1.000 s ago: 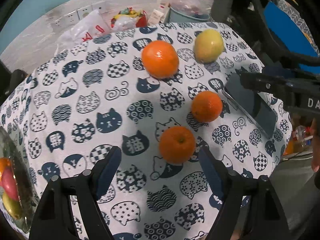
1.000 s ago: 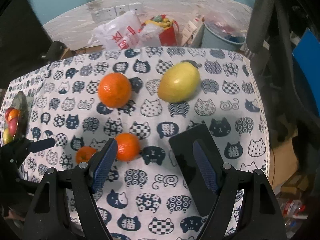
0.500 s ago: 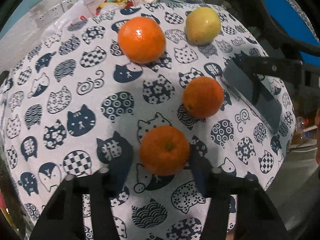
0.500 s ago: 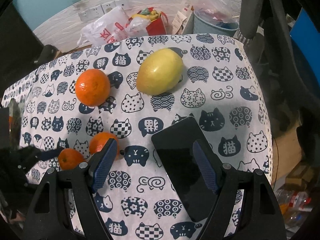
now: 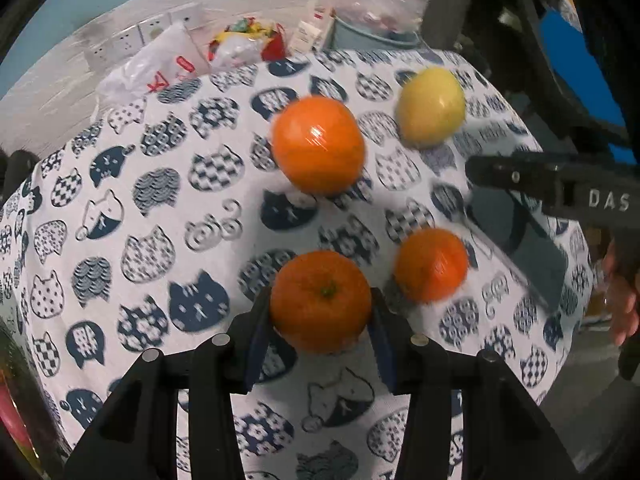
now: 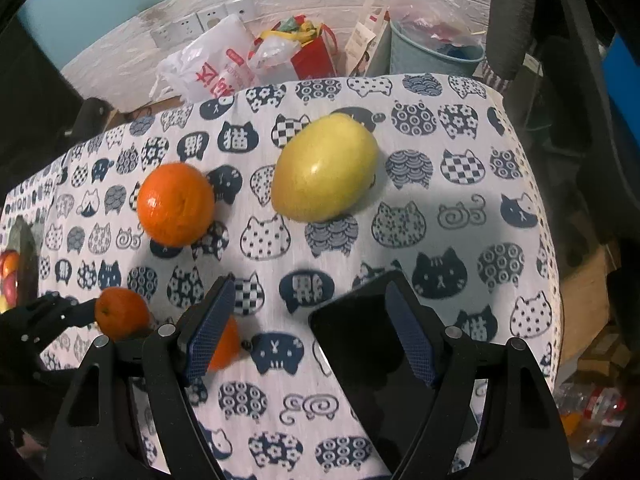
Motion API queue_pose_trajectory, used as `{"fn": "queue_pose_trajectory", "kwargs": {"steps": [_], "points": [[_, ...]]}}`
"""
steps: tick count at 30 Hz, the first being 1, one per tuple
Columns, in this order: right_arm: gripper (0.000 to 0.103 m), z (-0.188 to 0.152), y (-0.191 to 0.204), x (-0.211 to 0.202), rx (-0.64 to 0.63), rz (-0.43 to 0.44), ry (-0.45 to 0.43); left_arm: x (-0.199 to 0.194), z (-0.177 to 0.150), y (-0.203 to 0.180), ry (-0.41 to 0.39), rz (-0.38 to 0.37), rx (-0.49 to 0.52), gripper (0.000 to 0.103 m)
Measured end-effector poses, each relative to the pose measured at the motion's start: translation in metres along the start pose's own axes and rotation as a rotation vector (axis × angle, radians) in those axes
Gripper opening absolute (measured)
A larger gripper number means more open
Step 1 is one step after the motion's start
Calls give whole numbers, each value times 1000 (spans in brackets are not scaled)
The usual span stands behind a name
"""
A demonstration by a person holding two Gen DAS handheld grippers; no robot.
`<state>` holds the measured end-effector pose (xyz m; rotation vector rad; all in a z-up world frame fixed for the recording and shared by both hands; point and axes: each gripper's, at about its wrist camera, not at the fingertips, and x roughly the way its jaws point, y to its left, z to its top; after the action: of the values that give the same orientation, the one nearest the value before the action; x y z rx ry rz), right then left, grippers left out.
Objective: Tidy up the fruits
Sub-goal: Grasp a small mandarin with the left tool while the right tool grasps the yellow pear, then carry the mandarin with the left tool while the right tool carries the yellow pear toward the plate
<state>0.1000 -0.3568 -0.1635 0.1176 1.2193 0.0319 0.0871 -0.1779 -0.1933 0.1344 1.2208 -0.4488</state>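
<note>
Orange fruit (image 5: 322, 300) sits pinched in the left gripper (image 5: 320, 320); the right gripper (image 6: 308, 336) stays spread over the table (image 6: 400, 240).

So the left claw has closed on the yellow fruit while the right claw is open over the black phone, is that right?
Not quite. The left claw is shut on a small orange, not the yellow fruit, which lies untouched farther back, as the left wrist view shows. The right claw is indeed open over the black phone.

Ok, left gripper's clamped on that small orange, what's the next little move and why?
Probably lift it straight up: the left gripper has both pads against the small orange, which sits close beside another orange on the tablecloth.
</note>
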Motion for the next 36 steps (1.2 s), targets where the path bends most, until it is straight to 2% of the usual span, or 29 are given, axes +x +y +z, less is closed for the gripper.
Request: {"fn": "queue_pose_trajectory", "kwargs": {"steps": [12,18,30,33,36], "points": [[78,36,-9,25,85,25,-28,-8,27,25,-71,38,-28,46],[78,49,-15,38,109,25,-29,-10,33,40,-81,43,-66,46],[78,58,-9,58,76,-14,-21,-16,34,56,-95,47,-101,46],[71,59,-6,60,51,-47,-21,-18,32,58,-94,50,-105,46],[69,59,-6,63,43,-47,-9,-19,31,60,-89,51,-111,46]]}}
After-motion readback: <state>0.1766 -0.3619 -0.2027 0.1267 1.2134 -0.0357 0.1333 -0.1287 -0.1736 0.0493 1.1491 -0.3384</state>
